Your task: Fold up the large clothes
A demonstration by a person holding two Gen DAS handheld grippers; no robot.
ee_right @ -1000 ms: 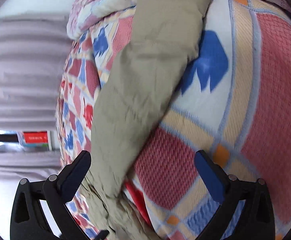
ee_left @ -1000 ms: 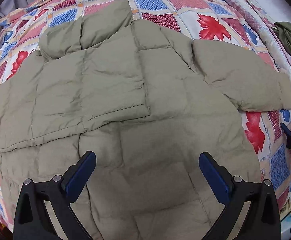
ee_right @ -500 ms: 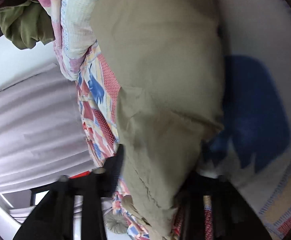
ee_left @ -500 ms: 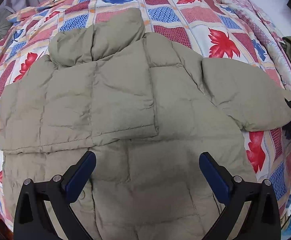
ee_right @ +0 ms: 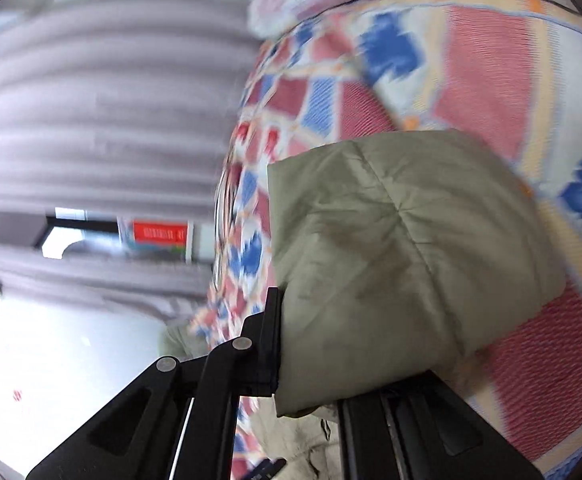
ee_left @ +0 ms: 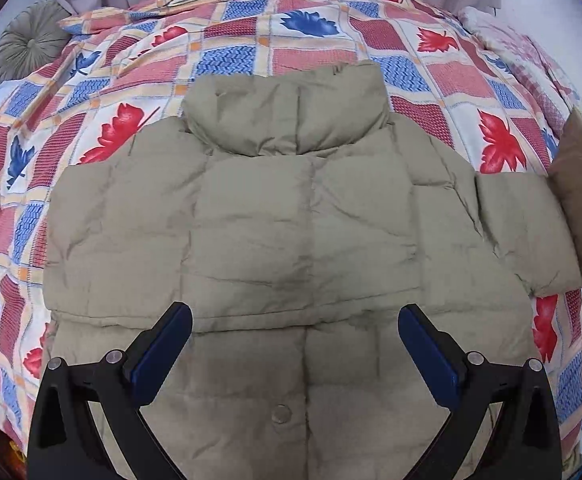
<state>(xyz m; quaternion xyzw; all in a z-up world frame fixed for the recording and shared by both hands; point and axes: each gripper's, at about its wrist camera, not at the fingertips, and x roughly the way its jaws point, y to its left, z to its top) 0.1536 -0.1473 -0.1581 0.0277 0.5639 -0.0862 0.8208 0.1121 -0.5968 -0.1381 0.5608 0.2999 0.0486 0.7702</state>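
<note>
Two black fingers of your right gripper (ee_right: 311, 384) pinch the cuff of the puffy tan-green jacket sleeve (ee_right: 403, 264). Keep that pinch tight and carry the sleeve flat across the chest, so it does not bunch up. Your left gripper (ee_left: 295, 344) hangs wide apart and holds nothing. Use it to press the puffy tan-green jacket (ee_left: 283, 220) down. The jacket lies spread on the red and blue leaf-print bedspread (ee_left: 231, 56).

Open left claw (ee_left: 295, 338) hovers over jacket (ee_left: 291, 220).
</note>
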